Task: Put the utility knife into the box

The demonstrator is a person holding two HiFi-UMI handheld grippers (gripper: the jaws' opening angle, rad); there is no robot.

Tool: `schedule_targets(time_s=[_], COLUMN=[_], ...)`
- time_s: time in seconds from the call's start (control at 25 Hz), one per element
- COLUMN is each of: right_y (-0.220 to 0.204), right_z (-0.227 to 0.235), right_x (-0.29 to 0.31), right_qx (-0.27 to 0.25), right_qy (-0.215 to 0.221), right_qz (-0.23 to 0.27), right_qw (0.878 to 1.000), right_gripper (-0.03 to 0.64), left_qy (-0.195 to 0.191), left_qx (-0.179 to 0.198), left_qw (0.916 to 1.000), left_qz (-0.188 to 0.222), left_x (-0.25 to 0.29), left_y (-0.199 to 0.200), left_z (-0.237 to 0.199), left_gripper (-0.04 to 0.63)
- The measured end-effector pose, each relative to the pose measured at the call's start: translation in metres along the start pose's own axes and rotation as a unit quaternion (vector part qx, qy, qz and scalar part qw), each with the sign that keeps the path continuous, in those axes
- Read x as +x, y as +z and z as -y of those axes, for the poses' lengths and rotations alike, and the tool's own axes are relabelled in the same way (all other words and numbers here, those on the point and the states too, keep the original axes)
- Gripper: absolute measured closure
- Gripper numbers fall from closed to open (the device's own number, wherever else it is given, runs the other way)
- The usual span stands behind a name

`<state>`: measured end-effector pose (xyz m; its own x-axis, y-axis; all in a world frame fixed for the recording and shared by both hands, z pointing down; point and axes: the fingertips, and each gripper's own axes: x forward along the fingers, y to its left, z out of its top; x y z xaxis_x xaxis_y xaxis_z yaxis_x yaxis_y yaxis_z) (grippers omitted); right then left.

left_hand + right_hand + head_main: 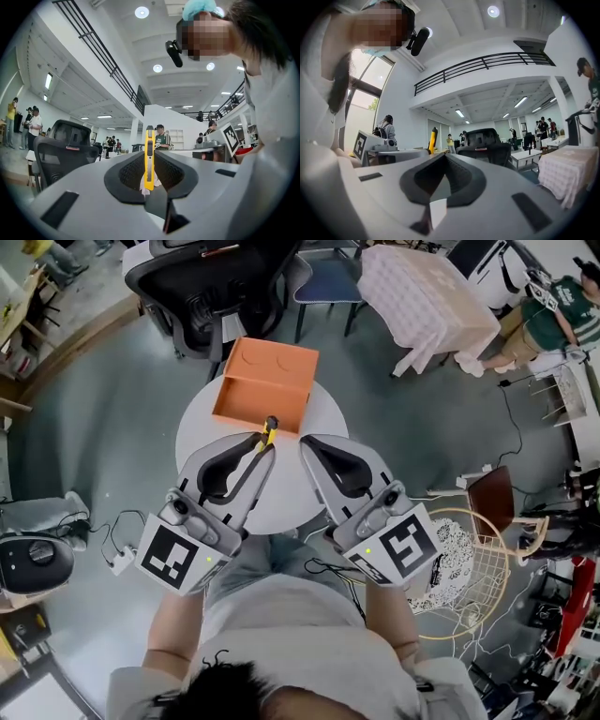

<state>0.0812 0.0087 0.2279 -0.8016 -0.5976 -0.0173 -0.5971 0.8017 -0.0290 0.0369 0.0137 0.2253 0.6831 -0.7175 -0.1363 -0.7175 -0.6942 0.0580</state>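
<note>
Pinches utility knife (149,159) in fingers of left gripper (263,446) above tabletop (286,498), just short of open orange box (261,414), with fingers of right gripper (306,442) pressed together on nothing: pickup looks done, drop-in remains.

We see a round white table (287,491) standing on a smooth grey floor (112,418). Only one thing lies directly on its top: an open orange cardboard box (265,388), shallow and rectangular, set at the far side of the table. Its near wall rests well inside the tabletop, while its far part, a flat panel with two faint round marks, reaches past the table's far rim. The tabletop we can see around and in front of the box is plain white.
</note>
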Motion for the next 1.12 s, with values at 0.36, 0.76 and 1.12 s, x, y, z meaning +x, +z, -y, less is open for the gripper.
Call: schedule_targets(time_s=[0.36,0.76,1.12], right_y=[-0.01,-0.005,-0.005], right_z=[0.011,0.012,0.008], right_x=[0.009,0.042,0.08], right_qx=[0.017,0.012,0.004], right_qy=[-0.005,-0.031,-0.076], right_qz=[-0.005,-0.005,-0.01], right_qw=[1.0,0.999,0.997], right_gripper=[0.609,0.609,0.611], left_qy=[-0.001,-0.026,-0.061], left_qx=[-0.01,-0.016,-0.022], left_qw=[0.9998,0.9993,0.9975], left_qz=[-0.016,-0.021,-0.028], left_x=[0.01,0.009,0.0], left_y=[-0.012,-0.013,-0.015], left_z=[-0.014,-0.046,-0.089], left_gripper=[0.528,0.528,0.529])
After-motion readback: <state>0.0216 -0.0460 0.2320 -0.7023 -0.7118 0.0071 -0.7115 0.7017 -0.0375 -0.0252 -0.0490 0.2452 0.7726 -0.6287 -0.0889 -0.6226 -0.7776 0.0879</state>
